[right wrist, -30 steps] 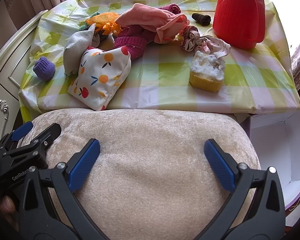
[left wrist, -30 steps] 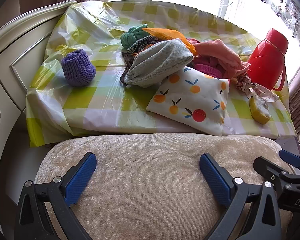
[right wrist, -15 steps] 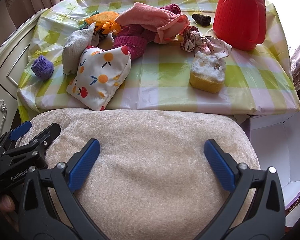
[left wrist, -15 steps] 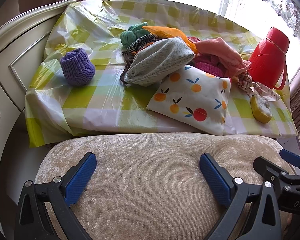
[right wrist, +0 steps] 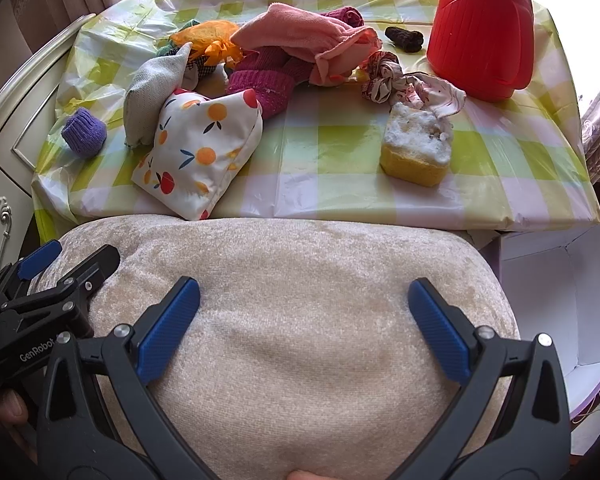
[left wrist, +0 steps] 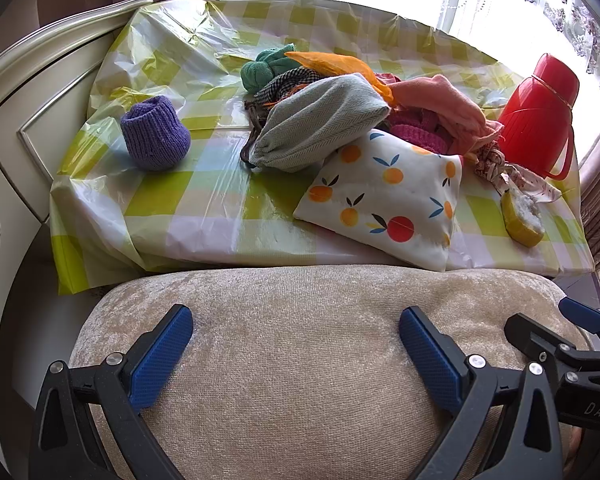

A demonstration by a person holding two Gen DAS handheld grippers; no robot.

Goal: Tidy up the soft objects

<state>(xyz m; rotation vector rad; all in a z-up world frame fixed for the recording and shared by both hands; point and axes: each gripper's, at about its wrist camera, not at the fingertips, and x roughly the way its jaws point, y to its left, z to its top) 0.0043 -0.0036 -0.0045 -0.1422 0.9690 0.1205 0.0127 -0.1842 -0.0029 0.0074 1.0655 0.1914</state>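
Cushion [left wrist: 312, 360] between wide-spread fingers [left wrist: 160, 356]

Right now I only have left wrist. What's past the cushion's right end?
Observer: An open white box, lower than the table's near right corner.
Operator: Anything behind the pink cloth?
Observer: A small dark roll on the tablecloth, between the pink cloth and the red flask.
Operator: Right gripper state?
Observer: The right gripper is open wide, with the beige cushion between its fingers.
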